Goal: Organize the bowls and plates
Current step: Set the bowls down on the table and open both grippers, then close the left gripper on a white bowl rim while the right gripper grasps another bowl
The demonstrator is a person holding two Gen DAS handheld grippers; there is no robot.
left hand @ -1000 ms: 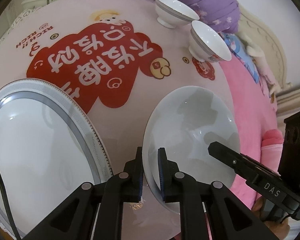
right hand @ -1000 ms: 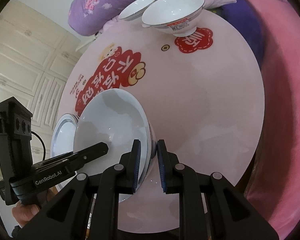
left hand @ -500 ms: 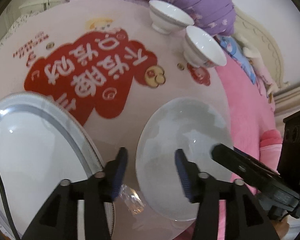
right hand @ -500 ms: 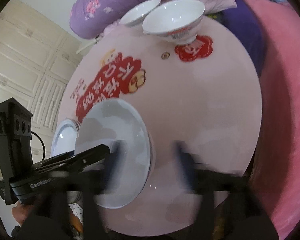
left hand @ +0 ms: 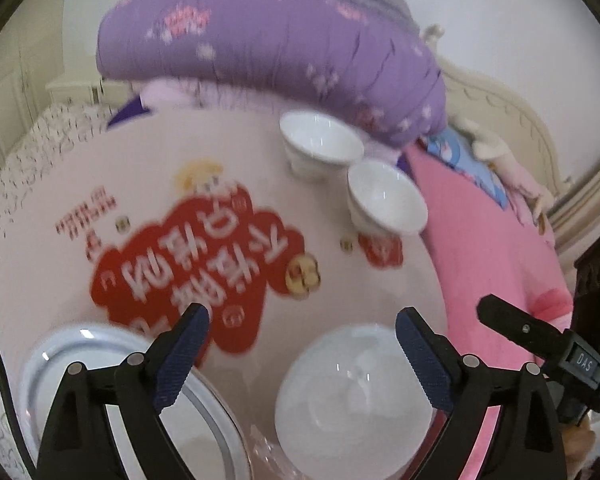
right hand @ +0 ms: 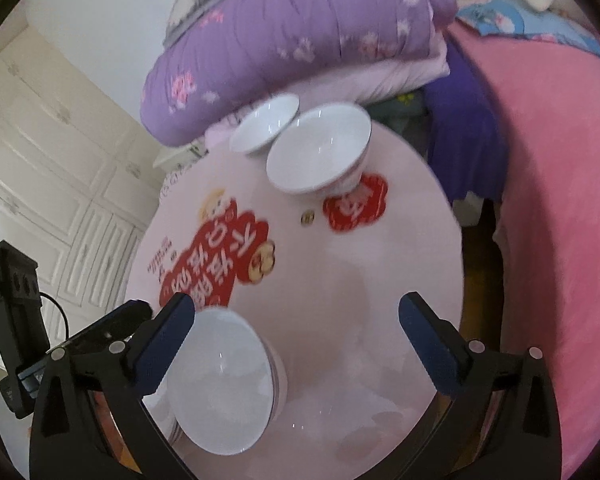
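Observation:
A small white plate (left hand: 352, 400) lies on the pink round table (left hand: 380, 292) near its front edge; it also shows in the right wrist view (right hand: 224, 380). A larger grey-rimmed plate (left hand: 112, 364) lies to its left. Two white bowls (left hand: 320, 148) (left hand: 384, 196) stand at the table's far side, also in the right wrist view (right hand: 266, 128) (right hand: 320, 152). My left gripper (left hand: 302, 334) is open and empty above the small plate. My right gripper (right hand: 296, 322) is open and empty above the table, right of the plate.
A purple quilt (left hand: 280, 44) is piled behind the table. A pink bed (right hand: 548, 200) runs along the right. White cabinets (right hand: 40, 160) stand at the left. A clear wrapper (left hand: 268, 452) lies between the two plates.
Both grippers, shut on the small plate's rim a second ago, have opened, let it go and lifted back. The plate now lies flat on the table.

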